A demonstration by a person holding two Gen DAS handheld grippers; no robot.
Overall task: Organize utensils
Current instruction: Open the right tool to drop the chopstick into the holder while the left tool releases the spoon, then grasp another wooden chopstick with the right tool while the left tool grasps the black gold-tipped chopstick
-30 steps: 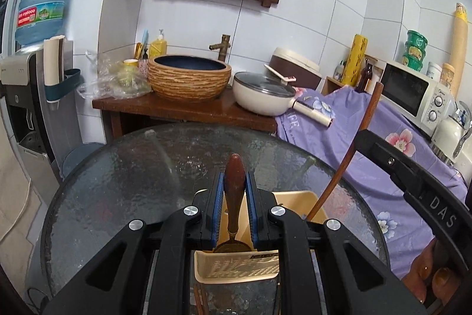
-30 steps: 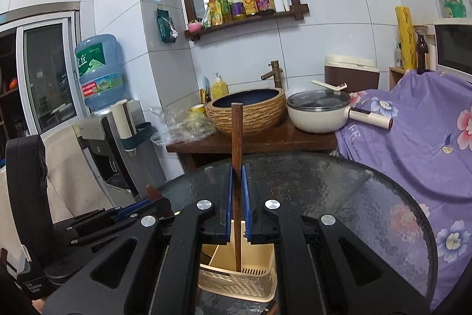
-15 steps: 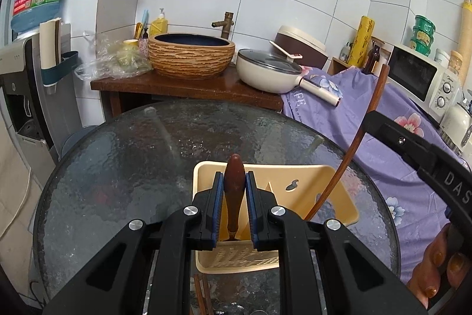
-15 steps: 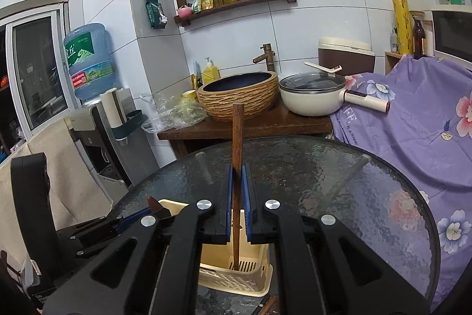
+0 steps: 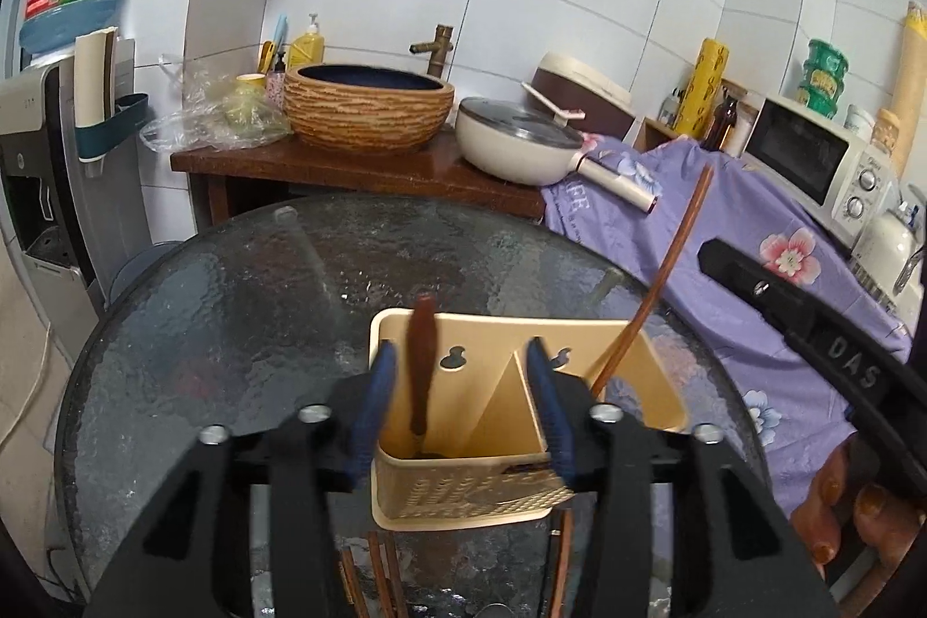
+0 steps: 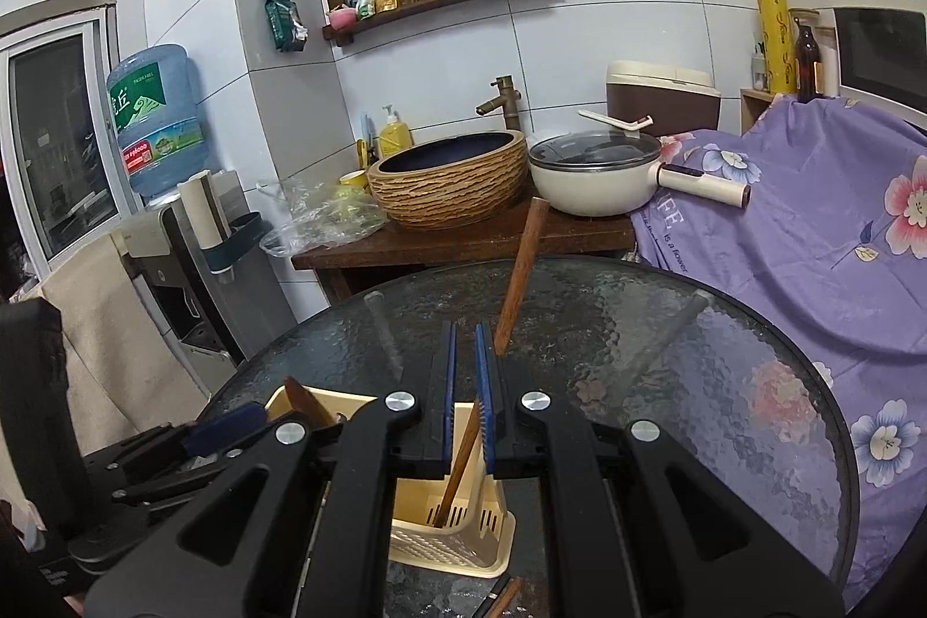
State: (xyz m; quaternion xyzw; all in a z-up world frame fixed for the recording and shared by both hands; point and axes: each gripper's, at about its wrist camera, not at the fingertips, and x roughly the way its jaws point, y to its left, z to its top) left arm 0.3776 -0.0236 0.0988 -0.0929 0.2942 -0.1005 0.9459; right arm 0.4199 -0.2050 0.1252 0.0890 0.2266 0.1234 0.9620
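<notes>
Nearest the left wrist camera, a few thin brown sticks (image 5: pixel 371 574) lie on the round textured-glass bench (image 5: pixel 232 305) just in front of a beige plastic utensil caddy (image 5: pixel 463 487) with a slotted wall and a slanted divider. The left claw (image 5: pixel 460 412) stands wide open, its blue-padded fingers (image 5: pixel 375 409) either side of the caddy's near wall and gripping nothing; a dark wooden-handled utensil (image 5: pixel 422 363) stands free in the caddy's left compartment, leaning slightly. In the right compartment a long thin brown wooden stick (image 5: pixel 654 282) leans toward the far right. From the right wrist camera, the right claw (image 6: pixel 466 403) is parted only a little, and the same stick (image 6: pixel 510 305) passes through the gap, resting against the right pad, its lower end down in the caddy (image 6: pixel 452 542); whether the pads squeeze it cannot be told. Beyond the bench, a brown woven-pattern basin (image 5: pixel 368 108) and a cream lidded pan (image 5: pixel 518 140) sit on a dark wooden counter (image 5: pixel 324 166), with purple flowered cloth (image 5: pixel 747 224) on the right.
</notes>
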